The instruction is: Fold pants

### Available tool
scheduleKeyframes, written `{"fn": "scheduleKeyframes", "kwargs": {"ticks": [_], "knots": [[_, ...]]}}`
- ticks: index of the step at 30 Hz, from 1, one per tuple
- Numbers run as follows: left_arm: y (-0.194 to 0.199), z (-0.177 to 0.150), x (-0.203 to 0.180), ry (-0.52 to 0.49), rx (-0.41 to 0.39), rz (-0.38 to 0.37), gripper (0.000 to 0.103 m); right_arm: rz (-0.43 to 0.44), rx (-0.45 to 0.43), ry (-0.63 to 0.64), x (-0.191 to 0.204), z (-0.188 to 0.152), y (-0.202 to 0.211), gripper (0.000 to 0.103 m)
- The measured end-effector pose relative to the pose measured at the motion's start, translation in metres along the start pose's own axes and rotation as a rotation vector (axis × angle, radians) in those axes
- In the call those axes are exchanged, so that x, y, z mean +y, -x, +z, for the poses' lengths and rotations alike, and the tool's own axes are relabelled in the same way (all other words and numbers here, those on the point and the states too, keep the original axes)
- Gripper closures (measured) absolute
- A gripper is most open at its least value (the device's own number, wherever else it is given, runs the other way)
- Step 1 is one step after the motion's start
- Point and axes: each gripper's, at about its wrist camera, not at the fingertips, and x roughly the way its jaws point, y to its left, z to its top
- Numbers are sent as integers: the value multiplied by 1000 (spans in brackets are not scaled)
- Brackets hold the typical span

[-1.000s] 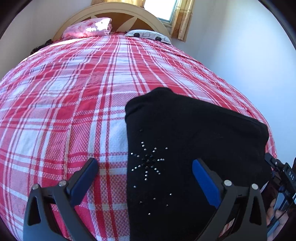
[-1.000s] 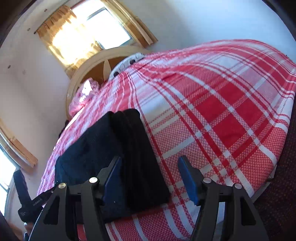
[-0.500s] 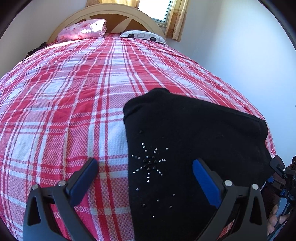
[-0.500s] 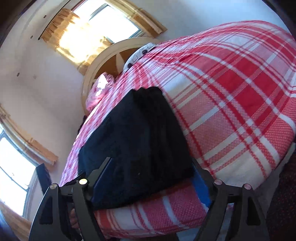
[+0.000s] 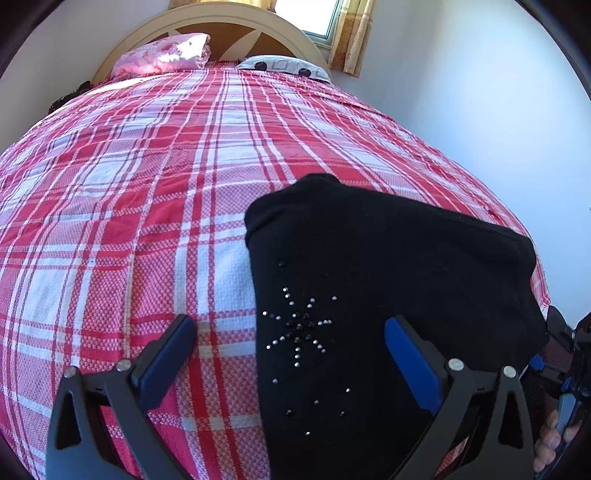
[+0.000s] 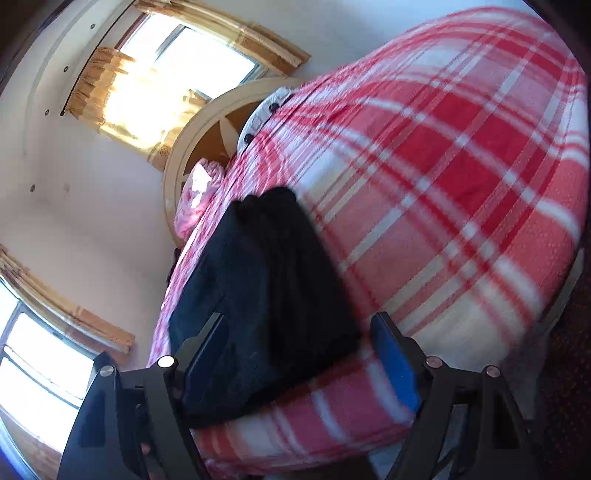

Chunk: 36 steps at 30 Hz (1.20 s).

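**A:** Your left gripper (image 5: 290,345) is spread wide with nothing between the blue pads, hovering over the near edge of the black pants (image 5: 388,295). Right gripper (image 6: 295,350) is the same deal, fingers apart and gripping nothing, though that view is motion-blurred.

**B:** OK, and where's everything sitting, biggest first?

**A:** The red-and-white plaid bedspread (image 5: 147,184) covers the whole bed, with the curved headboard (image 5: 221,22) at the far end under the window (image 6: 184,74). Your pants are folded into a compact black stack lying flat on the bedspread, right by the bed's near edge and close to its right side. At the far end you've got a pink pillow (image 5: 162,55) beside a white spotted pillow (image 5: 284,68). Smallest bit: a rhinestone starburst (image 5: 299,326) on top of the pants, between your left pads.
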Motion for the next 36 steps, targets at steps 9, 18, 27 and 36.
{"fn": "scheduleKeyframes", "kwargs": {"ticks": [9, 18, 27, 36], "knots": [[-2, 2, 1, -1, 12, 1, 0, 1, -11, 48, 21, 3, -8, 22], [-3, 1, 1, -7, 7, 1, 0, -70, -5, 172, 17, 11, -18, 63], [18, 4, 9, 10, -13, 29, 1, -134, -17, 251, 22, 5, -14, 66], [9, -3, 24, 87, 32, -45, 0, -165, -30, 285, 27, -1, -16, 66]]}}
